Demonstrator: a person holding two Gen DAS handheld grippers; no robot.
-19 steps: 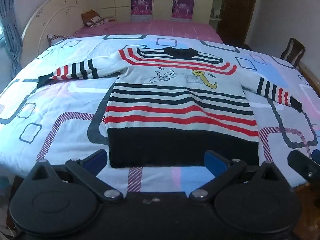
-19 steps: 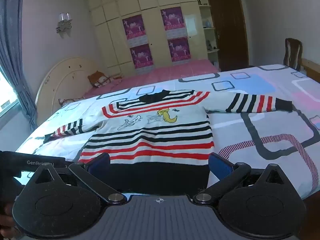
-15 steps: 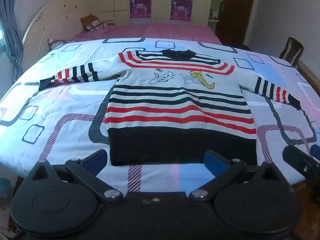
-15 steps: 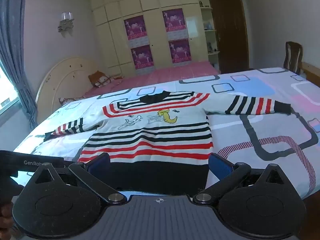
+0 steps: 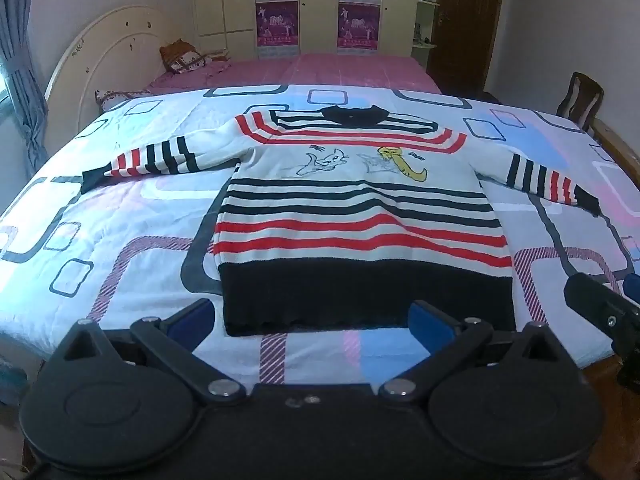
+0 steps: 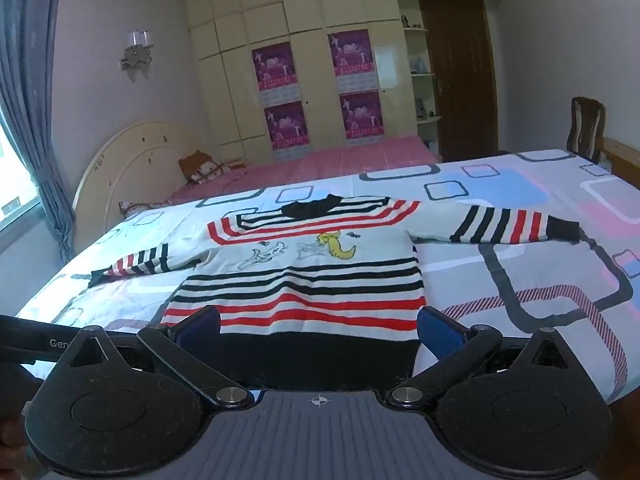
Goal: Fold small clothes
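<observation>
Small striped sweater (image 5: 360,208) lying flat and face up on a patterned quilt (image 5: 120,208), both sleeves stretched out to the sides, black collar toward the far side of the bed, black hem nearest the cameras. Cartoon figures across the white chest, red and black stripes below. Left gripper (image 5: 310,320) low at the near edge of the bed, blue pads spread wide — nothing between them but the hem beyond. Right gripper (image 6: 320,328) likewise spread wide and empty, tilted down toward the hem. Rounded headboard (image 6: 132,156) and wardrobe (image 6: 304,60) behind.
</observation>
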